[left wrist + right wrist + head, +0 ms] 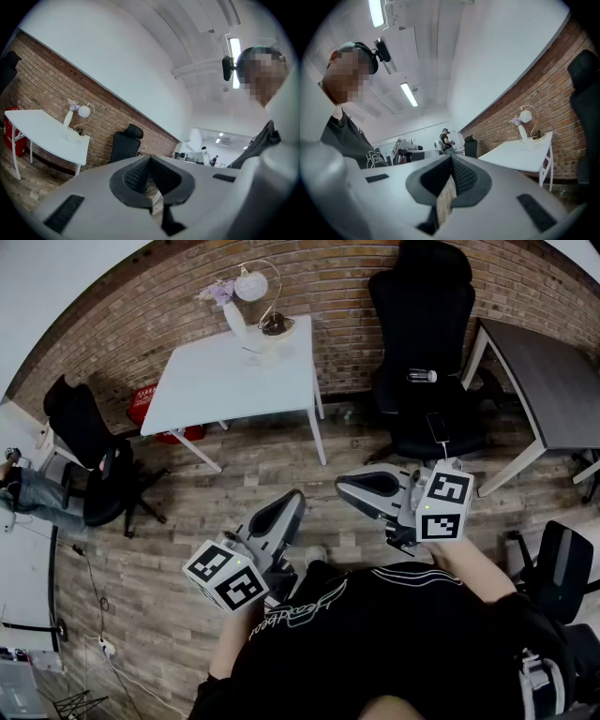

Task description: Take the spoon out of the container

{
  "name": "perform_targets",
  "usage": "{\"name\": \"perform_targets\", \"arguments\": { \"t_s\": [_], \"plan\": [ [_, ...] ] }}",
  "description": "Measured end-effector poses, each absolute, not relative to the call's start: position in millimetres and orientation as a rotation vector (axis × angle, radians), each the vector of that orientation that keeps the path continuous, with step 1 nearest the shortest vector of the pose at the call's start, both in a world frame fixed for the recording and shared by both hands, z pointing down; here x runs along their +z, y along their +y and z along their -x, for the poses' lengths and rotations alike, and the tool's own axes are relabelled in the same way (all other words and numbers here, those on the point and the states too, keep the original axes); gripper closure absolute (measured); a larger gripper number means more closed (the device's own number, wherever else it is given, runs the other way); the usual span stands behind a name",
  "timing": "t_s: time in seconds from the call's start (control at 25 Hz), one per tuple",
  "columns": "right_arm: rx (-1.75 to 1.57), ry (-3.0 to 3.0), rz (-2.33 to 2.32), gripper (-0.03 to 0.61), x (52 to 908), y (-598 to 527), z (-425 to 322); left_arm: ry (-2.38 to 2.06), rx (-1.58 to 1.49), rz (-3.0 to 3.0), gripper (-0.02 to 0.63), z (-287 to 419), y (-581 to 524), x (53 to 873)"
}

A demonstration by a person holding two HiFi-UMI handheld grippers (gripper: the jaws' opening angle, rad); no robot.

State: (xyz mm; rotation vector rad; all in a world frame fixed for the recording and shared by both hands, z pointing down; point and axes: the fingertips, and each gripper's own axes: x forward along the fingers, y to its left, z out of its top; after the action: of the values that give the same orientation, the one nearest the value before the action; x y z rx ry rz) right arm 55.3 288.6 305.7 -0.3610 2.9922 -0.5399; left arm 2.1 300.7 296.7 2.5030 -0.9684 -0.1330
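Observation:
A white table (225, 385) stands far off by the brick wall. At its back edge are a vase of flowers (231, 313), a globe lamp (251, 284) and a small clear container (254, 350); no spoon can be made out at this distance. Both grippers are held close to the person's body, well short of the table. The left gripper (292, 502) is shut with nothing in it, its jaws meeting at the tip (150, 159). The right gripper (345, 486) is also shut and empty (451, 161). The same table shows small in the left gripper view (47, 131) and the right gripper view (520, 157).
A black office chair (422, 343) with a bottle (422, 376) and a phone (438, 427) on its seat stands right of the table. A dark table (553, 381) is at the far right, another black chair (94, 460) at the left, a red object (148, 407) under the white table.

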Motion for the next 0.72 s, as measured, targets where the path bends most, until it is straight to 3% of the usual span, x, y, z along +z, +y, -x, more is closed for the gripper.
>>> {"name": "perform_targets", "arguments": {
  "t_s": [0.72],
  "plan": [
    [-0.629, 2.972, 0.395, 0.581, 333, 273, -69, -0.951, -0.114, -2.447, 0.609, -13, 275, 321]
  ]
}}
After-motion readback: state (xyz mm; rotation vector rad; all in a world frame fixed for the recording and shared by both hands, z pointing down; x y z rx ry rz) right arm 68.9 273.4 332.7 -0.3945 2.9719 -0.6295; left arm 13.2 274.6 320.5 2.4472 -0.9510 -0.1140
